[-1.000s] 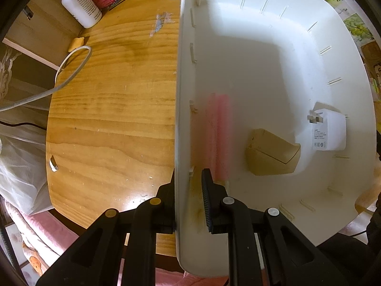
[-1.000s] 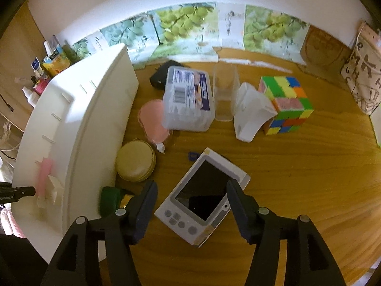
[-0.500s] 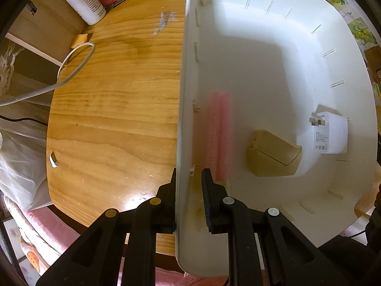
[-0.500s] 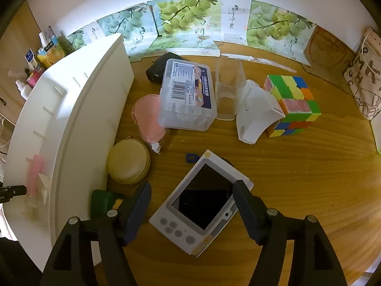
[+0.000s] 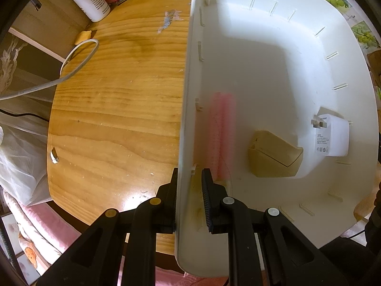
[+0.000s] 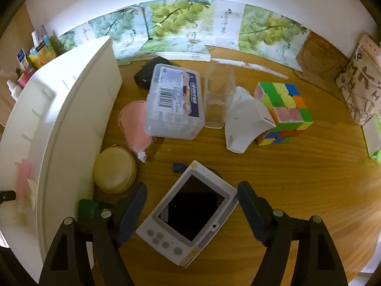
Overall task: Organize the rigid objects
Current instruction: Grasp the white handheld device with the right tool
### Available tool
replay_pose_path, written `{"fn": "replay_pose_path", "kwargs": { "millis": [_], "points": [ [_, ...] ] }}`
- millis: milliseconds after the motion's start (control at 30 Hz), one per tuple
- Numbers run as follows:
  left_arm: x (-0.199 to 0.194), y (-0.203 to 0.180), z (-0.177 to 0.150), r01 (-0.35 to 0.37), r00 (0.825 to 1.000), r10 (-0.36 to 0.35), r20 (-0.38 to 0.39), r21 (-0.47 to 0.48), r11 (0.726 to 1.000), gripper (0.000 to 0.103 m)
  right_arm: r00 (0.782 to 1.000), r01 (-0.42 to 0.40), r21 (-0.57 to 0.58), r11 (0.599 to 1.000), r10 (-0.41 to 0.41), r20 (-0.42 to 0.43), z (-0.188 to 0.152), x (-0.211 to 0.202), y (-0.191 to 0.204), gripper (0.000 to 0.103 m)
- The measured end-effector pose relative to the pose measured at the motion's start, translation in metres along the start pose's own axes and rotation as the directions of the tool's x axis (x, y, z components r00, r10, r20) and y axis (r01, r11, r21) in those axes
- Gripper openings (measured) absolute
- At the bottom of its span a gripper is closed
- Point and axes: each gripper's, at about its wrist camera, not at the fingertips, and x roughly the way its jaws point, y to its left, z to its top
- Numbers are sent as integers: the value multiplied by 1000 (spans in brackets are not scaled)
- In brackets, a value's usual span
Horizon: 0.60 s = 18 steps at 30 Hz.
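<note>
While our left gripper clamps the white plastic bin's wall, our right gripper's jaws are opening around the white handheld screen device, untouched

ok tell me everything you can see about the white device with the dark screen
The white device is a flat rectangular gadget of white plastic, with a dark, unlit screen, round grey buttons along its near edge and yellowish tape at two corners. It lies face up and skewed on the wooden table, between the opening fingers of the right gripper, which do not touch it.
</note>
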Motion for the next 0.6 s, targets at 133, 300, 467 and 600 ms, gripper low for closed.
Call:
{"fn": "replay_pose_path", "kwargs": {
  "millis": [133,300,467,600],
  "points": [
    [0,0,0,-3,1000,3,-1,-3,1000,18,999,19,12,1000,-19,-26,0,5,-1,80],
    [0,-1,0,-6,1000,6,-2,-4,1000,18,999,4,51,999,-1,-53,1,11,-5,80],
    [0,-1,0,-6,1000,6,-2,-2,1000,18,998,4,55,998,0,-66,1,14,-2,80],
    [0,-1,1,-6,1000,6,-3,0,1000,18,996,-11,57,998,16,-91,1,20,-1,77]
  ]
}}
